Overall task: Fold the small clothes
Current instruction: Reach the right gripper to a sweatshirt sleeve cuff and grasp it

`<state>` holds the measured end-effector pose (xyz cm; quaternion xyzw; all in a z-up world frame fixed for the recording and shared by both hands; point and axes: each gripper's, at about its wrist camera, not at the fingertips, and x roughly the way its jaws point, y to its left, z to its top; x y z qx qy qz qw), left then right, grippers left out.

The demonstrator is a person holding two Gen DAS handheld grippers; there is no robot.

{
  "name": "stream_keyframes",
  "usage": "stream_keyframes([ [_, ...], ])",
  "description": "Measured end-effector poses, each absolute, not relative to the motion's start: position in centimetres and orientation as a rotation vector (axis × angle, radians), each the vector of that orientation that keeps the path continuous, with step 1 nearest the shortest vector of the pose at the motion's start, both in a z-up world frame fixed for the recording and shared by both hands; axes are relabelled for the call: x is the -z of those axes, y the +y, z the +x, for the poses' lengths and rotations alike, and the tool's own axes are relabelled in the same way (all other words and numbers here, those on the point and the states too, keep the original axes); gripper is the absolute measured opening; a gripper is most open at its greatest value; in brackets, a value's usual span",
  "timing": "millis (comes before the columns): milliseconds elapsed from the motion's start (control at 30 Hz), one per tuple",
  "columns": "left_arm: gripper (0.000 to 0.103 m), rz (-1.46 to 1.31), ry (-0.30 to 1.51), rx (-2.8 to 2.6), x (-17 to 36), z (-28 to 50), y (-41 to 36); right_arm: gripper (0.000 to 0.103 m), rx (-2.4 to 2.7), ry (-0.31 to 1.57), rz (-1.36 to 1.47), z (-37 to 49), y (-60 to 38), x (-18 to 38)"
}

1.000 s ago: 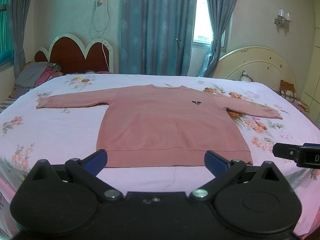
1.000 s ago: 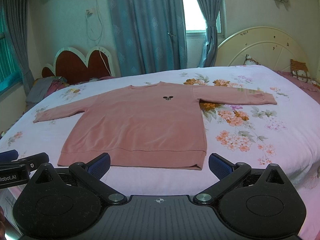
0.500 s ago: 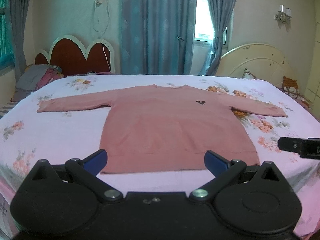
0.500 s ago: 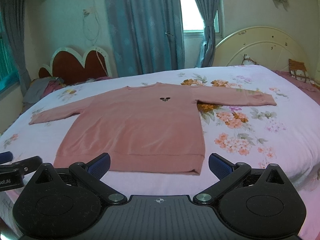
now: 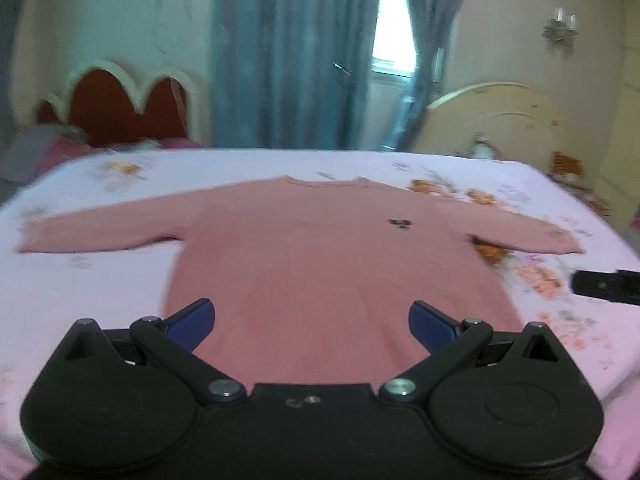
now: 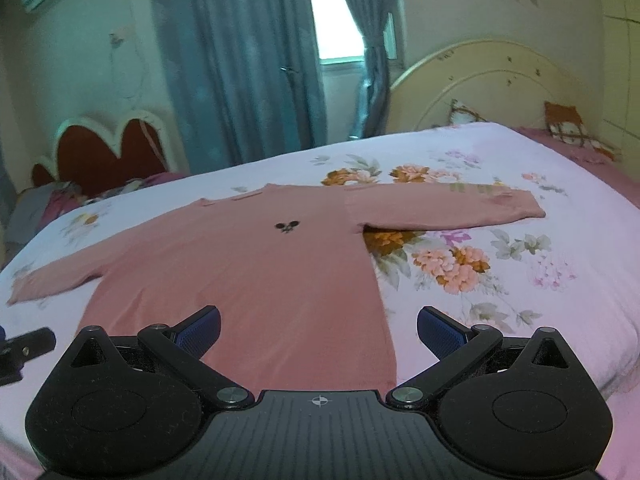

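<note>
Pink long-sleeved knit sweater [image 5: 320, 264] lies flat, front up, on the bed with the white floral sheet [image 6: 520, 280]; both sleeves spread sideways, small dark emblem [image 6: 287, 227] on the chest. Left gripper [image 5: 312, 320]: blue-padded fingers spread wide, holding nothing, above the sweater's lower body. Right gripper [image 6: 318, 326]: fingers likewise spread, empty, over the hem near the sweater's right edge. No containers in view. Left view is motion-blurred.
</note>
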<state>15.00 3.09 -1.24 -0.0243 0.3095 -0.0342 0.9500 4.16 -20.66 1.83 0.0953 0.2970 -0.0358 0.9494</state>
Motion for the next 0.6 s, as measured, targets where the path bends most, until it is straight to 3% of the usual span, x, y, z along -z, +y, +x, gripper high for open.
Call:
stream_keyframes([
  [600,0.101,-0.005,0.647,0.187,3.2,27.3,-0.3,0.103,0.251,0.591,0.291,14.4,-27.7,-0.2],
])
